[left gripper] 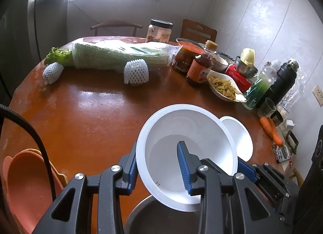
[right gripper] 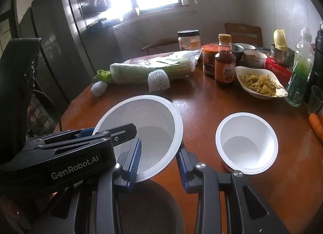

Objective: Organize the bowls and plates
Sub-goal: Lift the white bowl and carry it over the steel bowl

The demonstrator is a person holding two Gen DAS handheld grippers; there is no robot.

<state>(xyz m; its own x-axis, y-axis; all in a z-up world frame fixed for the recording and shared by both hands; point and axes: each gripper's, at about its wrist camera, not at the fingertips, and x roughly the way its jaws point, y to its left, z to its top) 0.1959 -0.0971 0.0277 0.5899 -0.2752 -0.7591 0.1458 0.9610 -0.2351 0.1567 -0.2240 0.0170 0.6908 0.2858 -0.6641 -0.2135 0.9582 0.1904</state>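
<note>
1. Both claws, left gripper [left gripper: 159, 165] and right gripper [right gripper: 158, 162], clamp the big white bowl [right gripper: 141, 133] by its wall, lifted above the near table [left gripper: 90, 112].
2. Next I'd guess: nest it with the small white bowl [right gripper: 246, 143] to its right, so line them up first.

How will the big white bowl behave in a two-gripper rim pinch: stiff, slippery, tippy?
The large white bowl looks like thin plastic, so probably light and a bit flexible at the rim. The left gripper and right gripper each pinch a wall edge; the glossy surface may slip. It hangs tilted above a metal bowl, so it could pivot.
</note>
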